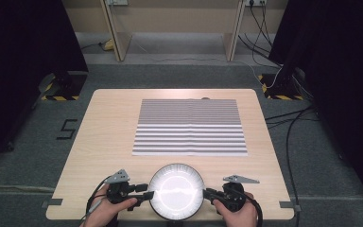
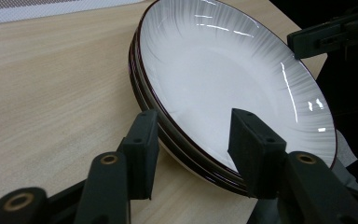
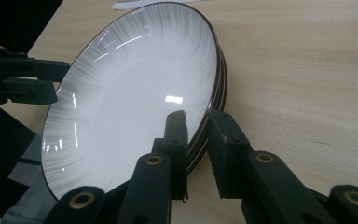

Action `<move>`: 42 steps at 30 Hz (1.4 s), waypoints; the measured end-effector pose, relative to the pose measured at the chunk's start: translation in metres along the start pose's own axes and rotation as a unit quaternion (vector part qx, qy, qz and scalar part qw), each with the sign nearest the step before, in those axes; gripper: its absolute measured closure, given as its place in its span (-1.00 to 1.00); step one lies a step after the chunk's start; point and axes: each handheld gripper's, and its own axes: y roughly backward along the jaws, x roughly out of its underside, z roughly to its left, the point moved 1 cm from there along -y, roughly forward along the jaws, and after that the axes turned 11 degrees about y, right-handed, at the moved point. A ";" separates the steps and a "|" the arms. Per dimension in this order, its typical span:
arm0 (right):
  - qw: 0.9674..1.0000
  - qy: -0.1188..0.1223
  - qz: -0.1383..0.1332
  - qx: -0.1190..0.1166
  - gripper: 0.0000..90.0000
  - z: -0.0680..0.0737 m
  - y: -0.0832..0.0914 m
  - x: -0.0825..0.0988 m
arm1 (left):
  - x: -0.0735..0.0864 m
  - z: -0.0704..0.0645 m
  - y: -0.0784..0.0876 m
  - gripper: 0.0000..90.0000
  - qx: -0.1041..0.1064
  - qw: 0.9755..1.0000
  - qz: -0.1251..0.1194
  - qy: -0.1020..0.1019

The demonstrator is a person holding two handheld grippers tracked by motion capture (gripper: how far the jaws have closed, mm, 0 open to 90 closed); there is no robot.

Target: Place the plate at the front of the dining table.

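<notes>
Grey carpet surrounds a light wood counter (image 1: 104, 137) that carries a striped mat (image 1: 189, 126) at its centre and a stack of white plates (image 1: 176, 191) at the 6 o'clock edge, nearest the person. The left gripper (image 1: 148, 195) stands at the stack's 9 o'clock rim; in the left gripper view its jaws straddle the rim with clear gaps on both sides, so it is open and grips nothing yet. The right gripper (image 1: 207, 192) stands at the 3 o'clock rim; in the right gripper view its jaws sit narrow across the rim of the stack, one pad on the upper face and one against the dark edges, and appear clamped on the plates. Step in hand, as judged: secure the stack from both sides before any lift. To do it well, seat the left pads as deep over the rim as the right ones, close until contact is firm on both faces, keep both grippers level and opposite each other, and raise them together so the glazed plates do not slide apart or tip toward the counter edge.
</notes>
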 end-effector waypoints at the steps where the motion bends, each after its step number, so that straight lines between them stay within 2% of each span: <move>1: 1.000 -0.003 0.002 -0.004 0.79 0.000 -0.001 0.000 | 0.000 0.000 0.000 0.19 0.000 1.000 0.000 0.000; 3: 1.000 -0.006 0.007 -0.003 0.79 0.002 -0.002 0.000 | 0.000 0.000 -0.001 0.24 -0.001 1.000 0.009 0.008; 6: 1.000 -0.007 0.011 -0.003 0.81 0.002 -0.003 -0.001 | -0.001 0.000 -0.001 0.33 -0.006 1.000 0.012 0.007; 8: 1.000 -0.026 0.011 -0.005 0.84 0.001 -0.003 -0.001 | -0.002 0.000 0.001 0.37 -0.007 1.000 0.018 0.013; 12: 1.000 -0.029 0.012 0.001 0.87 0.002 -0.003 -0.003 | -0.004 -0.001 0.001 0.38 -0.011 1.000 0.023 0.014; 13: 1.000 -0.029 0.012 0.002 0.87 0.001 -0.004 -0.004 | -0.005 -0.001 0.001 0.37 -0.009 0.999 0.032 0.013; 17: 0.999 -0.042 0.004 -0.005 0.87 -0.004 -0.009 -0.004 | -0.007 -0.001 0.001 0.33 -0.008 0.999 0.044 0.012; 23: 0.999 -0.043 0.009 -0.004 0.88 -0.005 -0.011 -0.009 | -0.012 -0.001 0.000 0.33 -0.015 0.998 0.058 0.016; 26: 0.999 -0.042 0.009 0.001 0.88 -0.005 -0.013 -0.011 | -0.013 0.000 -0.001 0.33 -0.016 0.998 0.058 0.020; 27: 0.999 -0.032 0.008 0.008 0.89 -0.004 -0.015 -0.013 | -0.013 0.001 -0.002 0.33 -0.016 0.998 0.052 0.027; 29: 1.000 -0.029 0.005 0.004 0.88 -0.003 -0.021 -0.015 | -0.014 0.001 -0.003 0.31 -0.015 0.998 0.050 0.031; 31: 0.999 -0.028 0.015 -0.004 0.85 -0.002 -0.028 -0.016 | -0.016 0.002 -0.004 0.30 -0.015 0.998 0.054 0.035; 35: 1.000 -0.023 0.018 -0.003 0.82 0.000 -0.034 -0.015 | -0.013 0.000 -0.003 0.31 -0.016 0.998 0.042 0.034; 42: 0.999 -0.024 0.021 -0.018 0.64 0.002 -0.030 -0.015 | -0.013 -0.002 -0.003 0.32 -0.027 0.999 0.041 0.020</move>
